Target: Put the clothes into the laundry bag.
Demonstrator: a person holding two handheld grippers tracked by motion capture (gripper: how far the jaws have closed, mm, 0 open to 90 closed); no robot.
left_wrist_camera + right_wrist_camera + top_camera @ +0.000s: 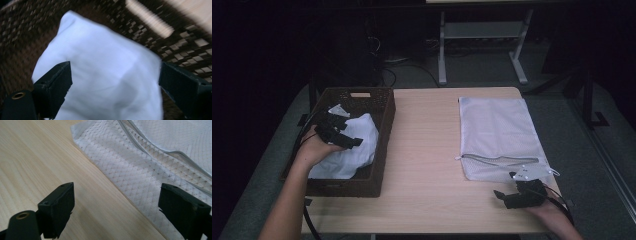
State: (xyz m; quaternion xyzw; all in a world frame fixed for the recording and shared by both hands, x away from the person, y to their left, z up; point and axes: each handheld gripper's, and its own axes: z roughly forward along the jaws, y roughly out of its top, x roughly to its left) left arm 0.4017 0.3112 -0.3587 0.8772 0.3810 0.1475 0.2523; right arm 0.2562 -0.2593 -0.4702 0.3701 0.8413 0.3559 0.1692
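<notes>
From the high view, we hold our left tool (343,138) over the white cloth (346,152) in the wicker basket (384,125), while our right tool (507,197) waits on the surface (427,150) beside the mesh bag (499,135).

In the left gripper view, the jaws stand wide apart, cloth (105,75) directly ahead between them.

The right gripper view alone shows the bag's zipper (160,150); jaws spread, empty.

wood table (432,150), desk legs (442,50) behind
</notes>
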